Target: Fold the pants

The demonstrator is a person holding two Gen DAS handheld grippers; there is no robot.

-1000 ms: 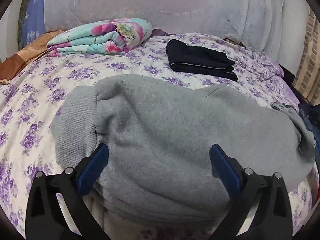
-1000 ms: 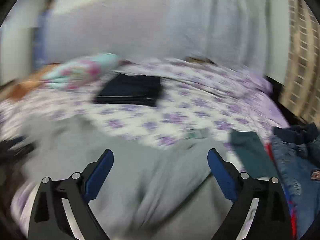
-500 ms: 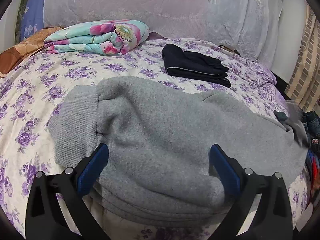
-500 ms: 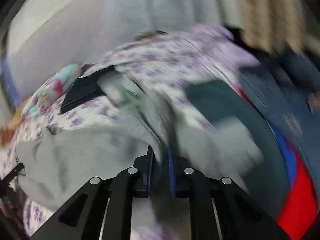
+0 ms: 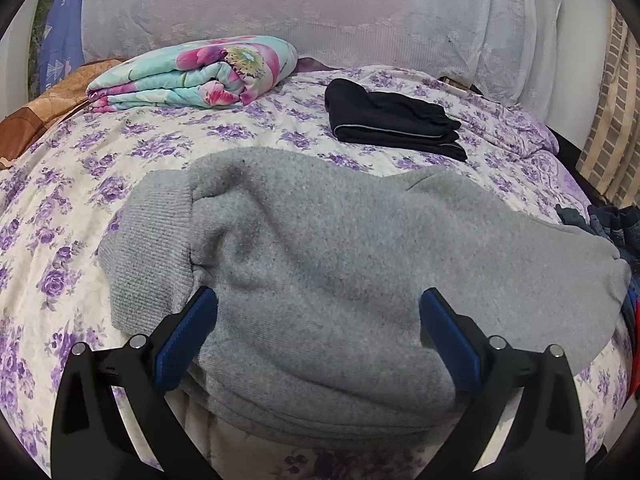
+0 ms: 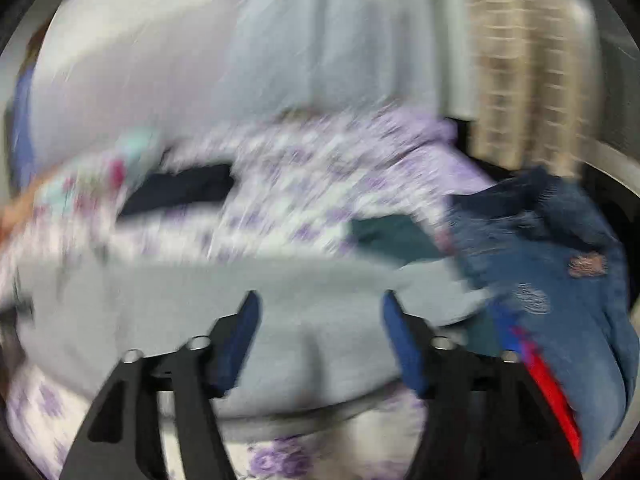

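Observation:
Grey fleece pants [image 5: 340, 248] lie folded across the flowered bedspread [image 5: 60, 208], ribbed cuff at the left. My left gripper [image 5: 318, 310] stands open just over their near part, blue pads wide apart and not pressing the cloth. The right wrist view is blurred by motion. There the grey pants [image 6: 224, 312] stretch across below my right gripper [image 6: 318, 312], whose jaws are opening with only the flat grey cloth showing in the gap and nothing pinched.
Folded dark pants [image 5: 394, 126] and a folded floral quilt [image 5: 192, 74] lie further back on the bed. A heap of jeans and other clothes [image 6: 552, 280] sits at the right edge. Pillows and a headboard stand behind.
The right gripper closed on the grey cloth half a second ago and has now let go, its jaws spreading. The grey pants' right end now lies flatter. The left gripper has kept still.

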